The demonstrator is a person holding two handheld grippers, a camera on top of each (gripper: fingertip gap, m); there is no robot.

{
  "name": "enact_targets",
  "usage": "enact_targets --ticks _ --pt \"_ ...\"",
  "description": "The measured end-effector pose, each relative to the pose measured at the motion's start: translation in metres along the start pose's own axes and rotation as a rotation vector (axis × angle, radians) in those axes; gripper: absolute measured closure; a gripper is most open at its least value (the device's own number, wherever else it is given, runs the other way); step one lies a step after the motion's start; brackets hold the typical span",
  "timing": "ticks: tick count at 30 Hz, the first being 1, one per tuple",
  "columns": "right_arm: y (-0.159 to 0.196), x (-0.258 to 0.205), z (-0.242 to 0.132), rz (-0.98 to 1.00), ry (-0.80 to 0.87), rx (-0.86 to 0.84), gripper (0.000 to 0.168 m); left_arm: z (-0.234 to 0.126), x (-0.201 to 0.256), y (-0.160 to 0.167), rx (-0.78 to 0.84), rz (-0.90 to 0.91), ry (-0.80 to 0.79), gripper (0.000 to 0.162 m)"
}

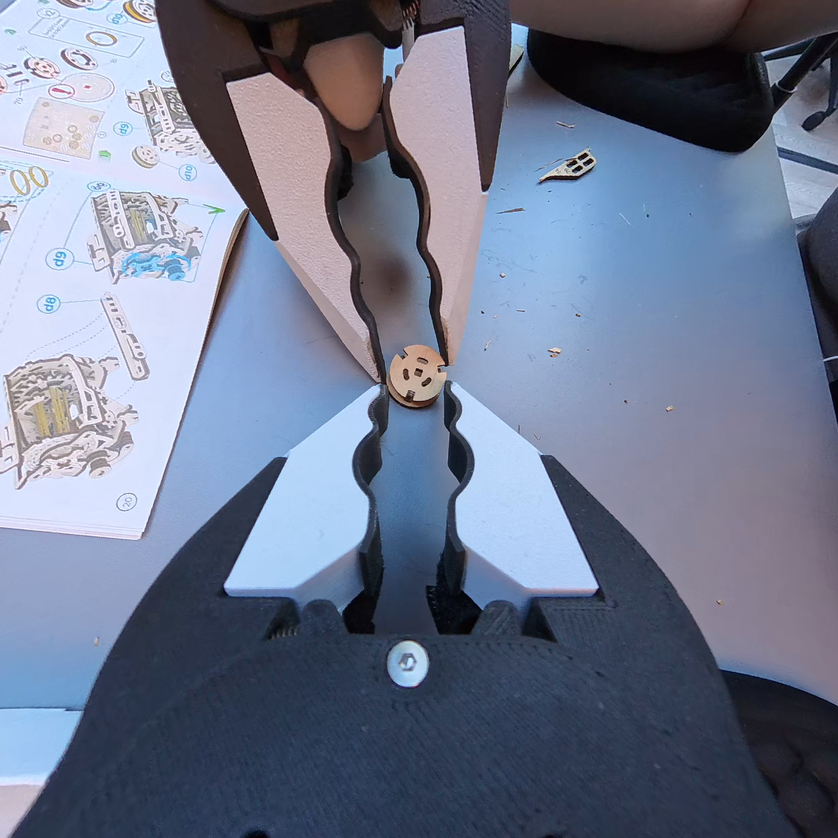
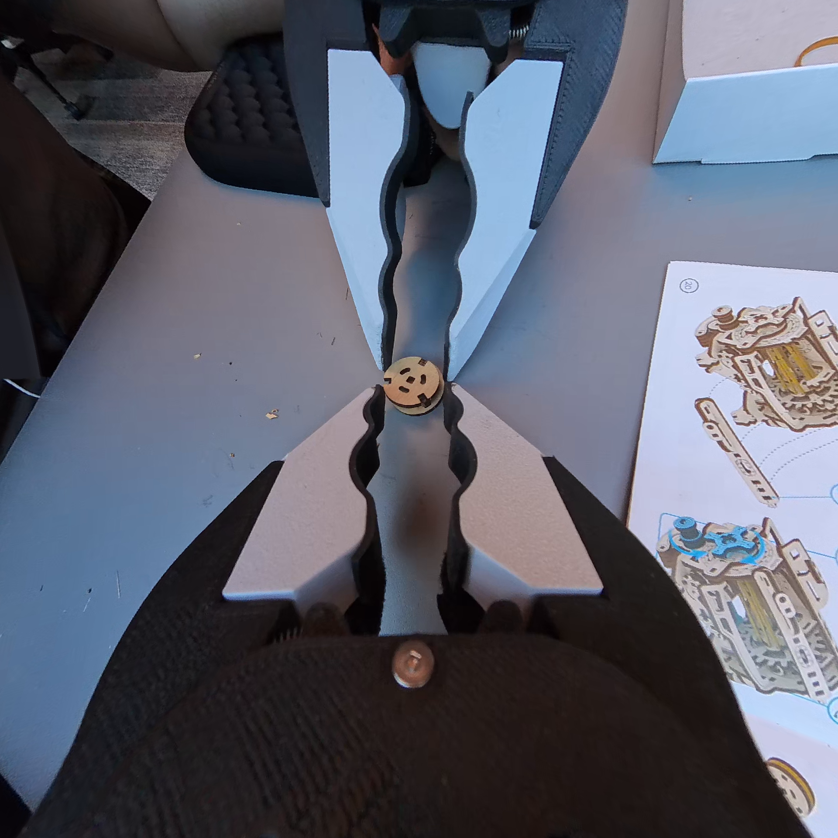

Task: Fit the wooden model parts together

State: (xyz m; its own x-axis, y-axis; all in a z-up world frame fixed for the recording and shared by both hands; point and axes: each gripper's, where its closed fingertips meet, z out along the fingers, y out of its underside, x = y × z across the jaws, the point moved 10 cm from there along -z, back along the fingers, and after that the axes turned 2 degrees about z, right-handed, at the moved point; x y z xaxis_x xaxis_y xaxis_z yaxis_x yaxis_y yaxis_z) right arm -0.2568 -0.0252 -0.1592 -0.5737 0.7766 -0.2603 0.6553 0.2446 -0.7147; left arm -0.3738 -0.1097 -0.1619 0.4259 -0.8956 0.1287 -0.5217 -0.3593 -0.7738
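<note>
A small round wooden disc piece (image 1: 417,378), two slotted layers stacked slightly offset, sits between both grippers over the grey table (image 1: 635,362). My left gripper (image 1: 416,387) reaches in from the near side, its tips closed to the disc's width on its lower edge. My right gripper (image 1: 411,367) comes from the opposite side, and its tips pinch the same disc. In the right wrist view the disc (image 2: 412,385) sits between the right gripper's (image 2: 412,389) tips, with the left gripper (image 2: 416,360) facing it. I cannot tell whether the disc touches the table.
An open instruction booklet (image 1: 90,272) lies beside the grippers, also in the right wrist view (image 2: 748,499). A wooden offcut (image 1: 567,165) and small chips lie on the table. A white box (image 2: 748,113) stands at the far right. A black chair seat (image 2: 249,127) is past the table edge. Less than 4 cm separates the two grippers' tips.
</note>
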Motion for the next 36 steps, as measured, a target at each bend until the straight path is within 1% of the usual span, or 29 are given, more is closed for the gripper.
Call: enact_targets --ticks 11,14,17,22,25,27,32,36 --pt "0.0001 -0.0011 0.0001 -0.001 0.008 -0.002 0.144 -0.0002 -0.0005 0.0003 0.001 -0.002 0.006 0.140" --pt "-0.0001 -0.0031 -0.0002 -0.022 0.011 -0.007 0.140 -0.0002 -0.0002 0.0003 0.001 0.000 0.005 0.140" --pt "0.0012 -0.0025 -0.0028 -0.030 0.026 -0.002 0.140 -0.0002 -0.0003 0.0003 0.001 0.000 0.007 0.140" --pt "0.0002 -0.0011 -0.0096 -0.039 0.020 0.058 0.140 -0.0008 0.0013 0.0010 -0.001 0.012 0.030 0.140" --pt "-0.0020 -0.0028 -0.0083 -0.061 0.017 0.081 0.141 -0.0013 0.0027 0.0014 -0.002 0.023 0.053 0.136" --pt "-0.0015 -0.0051 -0.0053 -0.081 0.005 0.059 0.141 -0.0024 0.0030 0.0020 0.000 0.021 0.063 0.132" --pt "0.0002 -0.0063 -0.0012 -0.108 0.011 0.033 0.142 -0.0059 0.0007 0.0044 0.002 0.010 0.049 0.131" --pt "-0.0005 -0.0058 -0.0021 -0.116 0.006 0.045 0.145 -0.0038 0.0027 0.0033 -0.007 0.056 0.023 0.132"
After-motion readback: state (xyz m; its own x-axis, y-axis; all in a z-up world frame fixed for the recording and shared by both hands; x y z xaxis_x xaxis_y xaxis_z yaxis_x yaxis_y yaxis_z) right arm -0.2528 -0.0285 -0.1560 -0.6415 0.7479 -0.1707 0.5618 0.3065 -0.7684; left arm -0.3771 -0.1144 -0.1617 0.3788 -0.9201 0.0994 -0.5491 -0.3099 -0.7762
